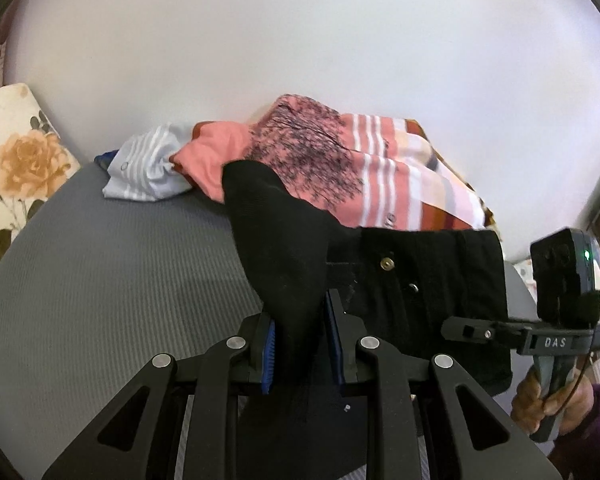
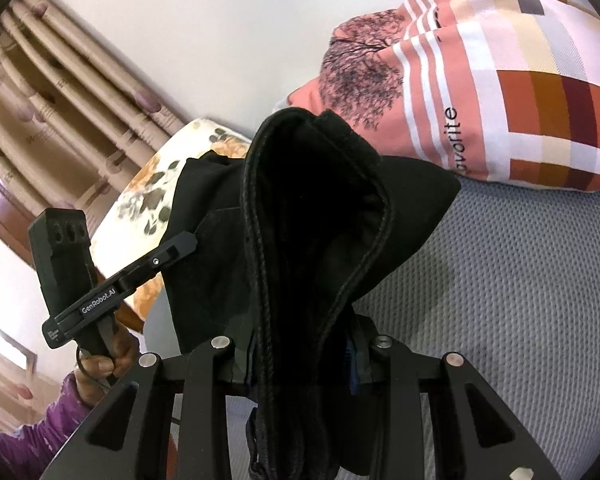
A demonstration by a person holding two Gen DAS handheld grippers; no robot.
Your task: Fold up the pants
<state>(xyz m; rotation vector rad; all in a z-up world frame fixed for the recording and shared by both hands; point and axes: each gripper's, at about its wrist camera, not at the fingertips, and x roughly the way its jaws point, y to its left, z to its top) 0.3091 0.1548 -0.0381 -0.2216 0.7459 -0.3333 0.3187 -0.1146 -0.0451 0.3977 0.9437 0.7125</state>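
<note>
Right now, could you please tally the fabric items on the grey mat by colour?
Black: 1, the pants, held by both hand-held grippers, left and right.
Pink patterned: 1, a shirt.
White striped: 1, a garment.
Total: 3.
</note>
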